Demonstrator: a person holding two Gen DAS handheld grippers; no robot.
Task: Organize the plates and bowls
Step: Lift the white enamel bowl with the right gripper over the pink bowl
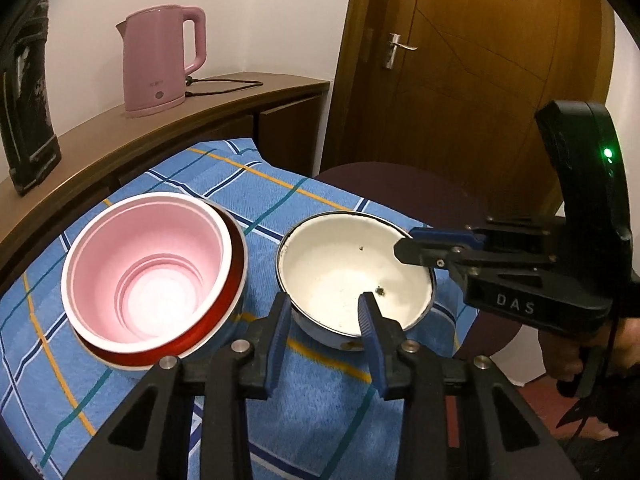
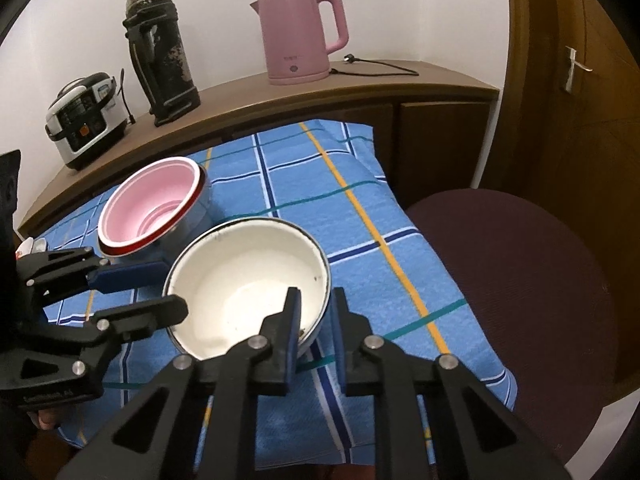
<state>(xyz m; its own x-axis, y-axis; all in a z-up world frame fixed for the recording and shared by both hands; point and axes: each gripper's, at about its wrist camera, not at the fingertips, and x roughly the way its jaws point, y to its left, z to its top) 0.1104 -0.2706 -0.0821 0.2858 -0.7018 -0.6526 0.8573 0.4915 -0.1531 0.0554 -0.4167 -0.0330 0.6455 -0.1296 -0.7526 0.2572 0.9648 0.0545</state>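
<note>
A white enamel bowl (image 1: pixel 340 268) with a dark rim sits on the blue checked cloth (image 1: pixel 304 400). It also shows in the right wrist view (image 2: pixel 244 284). My left gripper (image 1: pixel 326 312) is open with its fingers astride the bowl's near rim, one inside and one outside. My right gripper (image 2: pixel 316 304) straddles the opposite rim, jaws narrow around the wall. It shows in the left wrist view (image 1: pixel 404 244). A pink bowl (image 1: pixel 152 268) is nested in a red-rimmed bowl (image 1: pixel 236 276) to the left; both show in the right wrist view (image 2: pixel 148 204).
A wooden sideboard (image 1: pixel 120 140) behind carries a pink kettle (image 2: pixel 300 36), a dark flask (image 2: pixel 164 56) and a rice cooker (image 2: pixel 84 116). A dark round chair seat (image 2: pixel 520 272) is right of the cloth. A wooden door (image 1: pixel 460 60) stands behind.
</note>
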